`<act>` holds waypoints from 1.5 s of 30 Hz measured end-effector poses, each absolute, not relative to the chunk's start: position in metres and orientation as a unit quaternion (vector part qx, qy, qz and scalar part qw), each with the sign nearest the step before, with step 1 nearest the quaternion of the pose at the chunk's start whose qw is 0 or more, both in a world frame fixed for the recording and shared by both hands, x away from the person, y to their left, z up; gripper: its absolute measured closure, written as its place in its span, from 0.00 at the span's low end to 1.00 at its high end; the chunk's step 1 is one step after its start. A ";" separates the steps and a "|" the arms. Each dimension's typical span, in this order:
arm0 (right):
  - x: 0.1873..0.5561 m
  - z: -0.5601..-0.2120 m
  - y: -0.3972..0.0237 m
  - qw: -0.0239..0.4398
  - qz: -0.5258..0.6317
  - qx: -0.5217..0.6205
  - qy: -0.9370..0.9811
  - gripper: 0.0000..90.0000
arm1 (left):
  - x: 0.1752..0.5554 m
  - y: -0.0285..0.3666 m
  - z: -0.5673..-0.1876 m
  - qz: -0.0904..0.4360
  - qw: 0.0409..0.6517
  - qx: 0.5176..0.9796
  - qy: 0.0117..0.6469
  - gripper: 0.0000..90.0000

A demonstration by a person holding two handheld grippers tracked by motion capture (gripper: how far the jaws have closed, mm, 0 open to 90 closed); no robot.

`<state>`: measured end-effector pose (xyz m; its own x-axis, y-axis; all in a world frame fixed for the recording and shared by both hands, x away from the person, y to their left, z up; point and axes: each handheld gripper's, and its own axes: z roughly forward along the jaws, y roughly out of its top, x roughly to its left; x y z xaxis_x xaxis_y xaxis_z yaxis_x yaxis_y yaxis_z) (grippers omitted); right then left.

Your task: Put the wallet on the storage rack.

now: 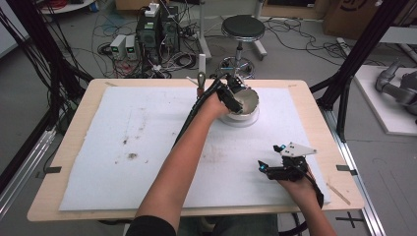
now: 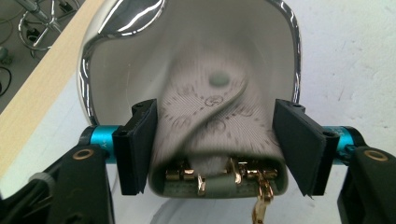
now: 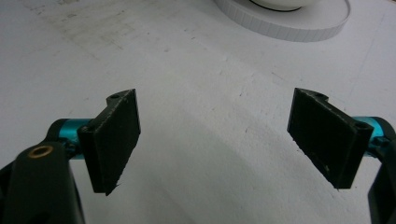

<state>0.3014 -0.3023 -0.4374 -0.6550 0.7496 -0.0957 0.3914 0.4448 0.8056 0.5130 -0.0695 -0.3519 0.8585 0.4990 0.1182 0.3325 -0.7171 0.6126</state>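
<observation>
At the far middle of the white mat (image 1: pixel 123 162), the left gripper (image 1: pixel 230 93) hangs over the bowl (image 2: pixel 196 37). Its jaws stand fairly wide, with the patterned pouch (image 2: pixel 210 116) loose between them and already down inside the bowl. To finish this drop well, I would let the pads clear both sides of the pouch and then lift straight up, so the gold zipper pull does not snag. At the near right, the right gripper (image 1: pixel 270 157) rests with its jaws wide and nothing between them.

Count: one pouch, one bowl, one round base (image 3: pixel 289 28) under the bowl, two grippers.
</observation>
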 end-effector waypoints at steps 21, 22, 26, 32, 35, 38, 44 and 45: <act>0.302 -0.436 -0.297 0.226 0.395 0.343 0.822 0.19 | 0.470 -0.022 -0.330 0.117 0.370 0.896 0.216 0.31; 0.303 -0.436 -0.296 0.224 0.394 0.340 0.824 0.19 | 0.462 -0.015 -0.331 0.115 0.375 0.895 0.211 0.31; 0.305 -0.436 -0.293 0.223 0.394 0.339 0.825 0.19 | 0.453 -0.003 -0.331 0.112 0.387 0.890 0.212 0.31; 0.306 -0.435 -0.289 0.223 0.395 0.337 0.825 0.19 | 0.437 0.022 -0.331 0.110 0.404 0.883 0.212 0.31; 0.306 -0.435 -0.288 0.223 0.394 0.335 0.826 0.19 | 0.428 0.036 -0.335 0.107 0.409 0.881 0.210 0.31; 0.307 -0.436 -0.286 0.222 0.393 0.333 0.828 0.19 | 0.419 0.051 -0.339 0.106 0.417 0.877 0.214 0.31; 0.307 -0.436 -0.285 0.223 0.392 0.332 0.828 0.19 | 0.398 0.082 -0.344 0.118 0.420 0.871 0.224 0.31; 0.307 -0.436 -0.285 0.223 0.392 0.332 0.828 0.19 | 0.398 0.082 -0.344 0.118 0.420 0.871 0.224 0.31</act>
<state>0.3073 -0.2845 -0.4358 -0.6805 0.7247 -0.1085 0.3754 0.4719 0.7977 0.3981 0.0818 -0.3444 0.8712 0.4907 0.0180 0.2917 -0.5465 0.7850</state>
